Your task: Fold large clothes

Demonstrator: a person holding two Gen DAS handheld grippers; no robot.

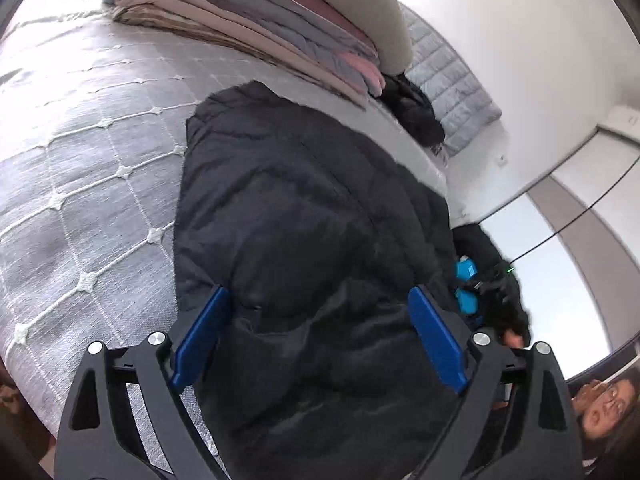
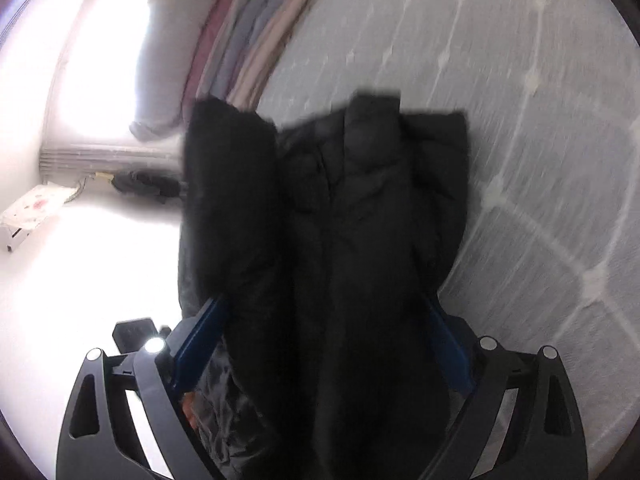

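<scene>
The black padded coat (image 1: 304,240) is laid lengthwise along the bed (image 1: 80,160) edge, running straight ahead of both grippers, the left gripper (image 1: 320,336) and right gripper (image 2: 324,344) each spread wide above its near end.

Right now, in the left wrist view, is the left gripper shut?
No, the left gripper is open, its blue fingers spread wide over the black jacket.
</scene>
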